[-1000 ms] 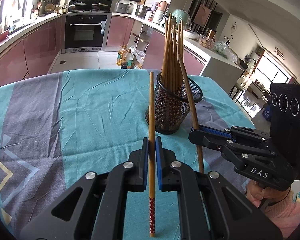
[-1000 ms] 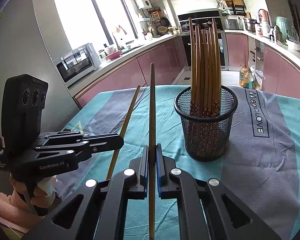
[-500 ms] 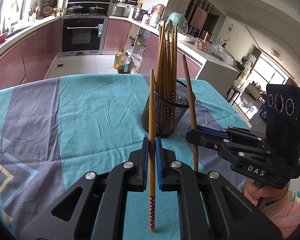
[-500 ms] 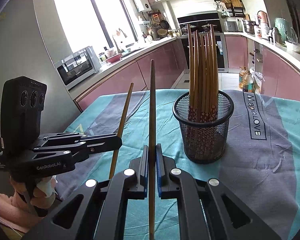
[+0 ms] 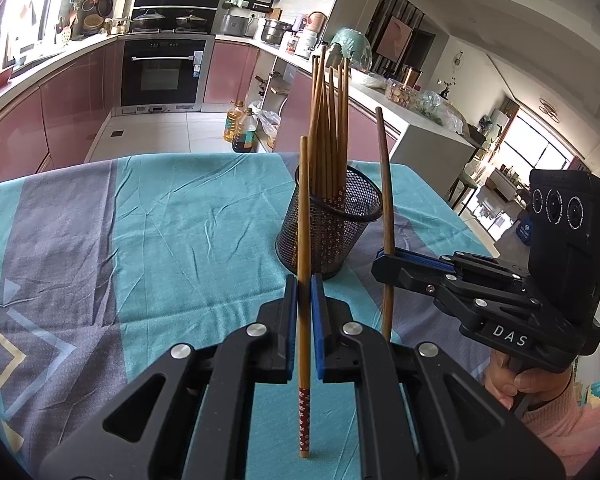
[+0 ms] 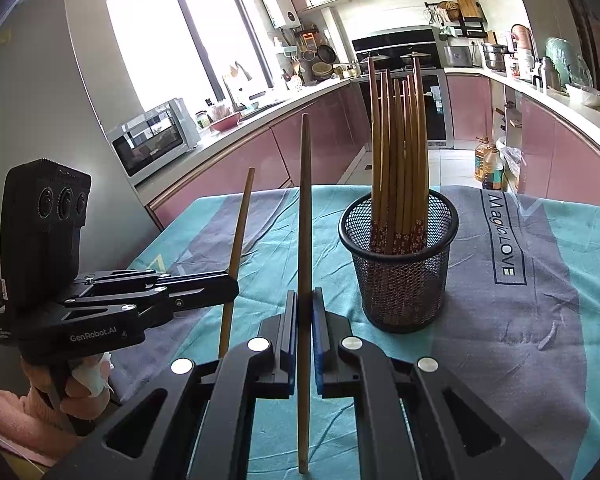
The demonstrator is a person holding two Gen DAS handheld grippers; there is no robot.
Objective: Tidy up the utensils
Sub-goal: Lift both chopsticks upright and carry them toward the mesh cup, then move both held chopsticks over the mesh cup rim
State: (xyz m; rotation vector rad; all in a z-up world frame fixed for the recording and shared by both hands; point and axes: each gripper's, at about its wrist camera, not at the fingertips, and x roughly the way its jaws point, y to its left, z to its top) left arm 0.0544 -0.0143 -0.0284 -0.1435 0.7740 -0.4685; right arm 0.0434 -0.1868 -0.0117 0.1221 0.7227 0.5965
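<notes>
Chopsticks: we hold one upright in each clenched gripper, left gripper, right gripper; next, lift over the mesh holder rim.

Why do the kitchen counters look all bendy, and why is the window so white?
Left wrist view: the fisheye lens curves the counter and darkens the corners. Right wrist view: daylight washes the window white, while the chopsticks and mesh holder stay sharp.
</notes>
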